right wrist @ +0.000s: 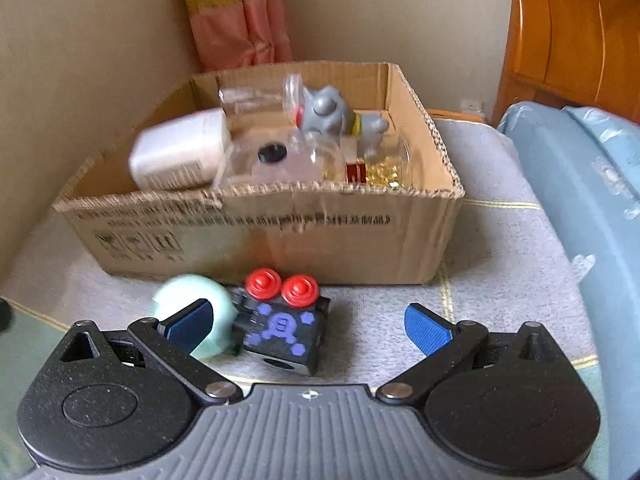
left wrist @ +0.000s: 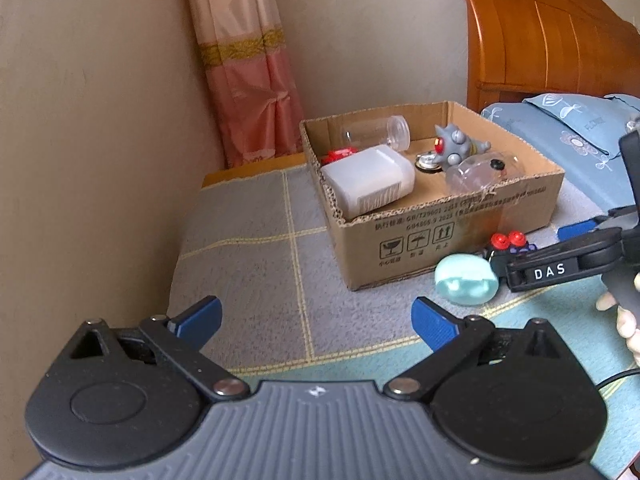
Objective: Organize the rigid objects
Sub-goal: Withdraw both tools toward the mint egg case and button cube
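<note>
A: Right gripper [right wrist: 308,322] — jaws spread wide, nothing held. Low over the bed, aimed at the black toy block [right wrist: 282,330] with two red knobs and purple markings.

B: And beside it?

A: Mint-green round case [right wrist: 188,300], touching the block's left side, partly behind the left finger. Both lie just in front of the cardboard box [right wrist: 280,232], likely the last things left out.

B: Left gripper [left wrist: 316,320]?

A: Also wide, empty, hovering over bare blanket, well clear of the box.

B: Box contents?

A: White plastic bottle [left wrist: 368,180], clear jars on their sides, grey spiked toy figure [left wrist: 452,146]. Laid loosely, just collected.

B: Surroundings?

A: Grey checked blanket [left wrist: 248,240], blue pillow [left wrist: 568,132], wooden headboard [left wrist: 552,36], pink curtain [left wrist: 248,80], beige wall.
</note>
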Action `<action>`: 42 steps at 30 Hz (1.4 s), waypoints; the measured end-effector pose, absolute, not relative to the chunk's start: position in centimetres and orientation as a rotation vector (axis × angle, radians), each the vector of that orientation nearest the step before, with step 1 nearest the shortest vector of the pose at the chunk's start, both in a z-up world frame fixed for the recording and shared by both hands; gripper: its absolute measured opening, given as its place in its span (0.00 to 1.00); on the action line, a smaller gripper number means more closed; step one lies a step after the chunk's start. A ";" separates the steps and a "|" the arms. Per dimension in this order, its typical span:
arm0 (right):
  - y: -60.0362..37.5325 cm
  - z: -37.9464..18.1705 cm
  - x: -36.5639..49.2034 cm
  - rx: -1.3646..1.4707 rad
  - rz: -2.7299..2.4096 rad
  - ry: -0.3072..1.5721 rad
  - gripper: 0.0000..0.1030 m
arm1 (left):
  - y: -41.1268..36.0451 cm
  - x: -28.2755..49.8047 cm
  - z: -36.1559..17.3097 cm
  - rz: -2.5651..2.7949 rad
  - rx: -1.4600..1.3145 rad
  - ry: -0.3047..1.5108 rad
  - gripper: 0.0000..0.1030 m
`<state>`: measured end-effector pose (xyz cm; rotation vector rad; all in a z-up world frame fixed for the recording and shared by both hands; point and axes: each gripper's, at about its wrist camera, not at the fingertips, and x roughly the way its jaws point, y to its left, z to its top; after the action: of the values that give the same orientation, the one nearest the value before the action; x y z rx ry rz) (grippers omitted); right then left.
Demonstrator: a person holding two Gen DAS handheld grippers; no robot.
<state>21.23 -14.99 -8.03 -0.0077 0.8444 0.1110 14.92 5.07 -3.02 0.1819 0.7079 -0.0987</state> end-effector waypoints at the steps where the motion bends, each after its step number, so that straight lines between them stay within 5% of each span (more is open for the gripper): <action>1: -15.0 -8.2 21.1 -0.024 0.096 0.827 1.00 | 5.1 14.9 -3.1 -0.101 0.184 0.711 0.98; 26: -19.2 -9.5 20.0 -0.093 0.162 0.859 1.00 | -2.0 18.8 -6.5 -0.338 0.330 0.855 0.98; 42: -19.4 -9.7 20.7 -0.110 0.204 0.844 1.00 | -0.4 15.0 -1.7 -0.207 0.375 0.859 0.98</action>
<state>20.68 -19.43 -9.70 -0.1102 0.8443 0.2043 15.00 -0.44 -1.71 0.3753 0.8587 -0.2066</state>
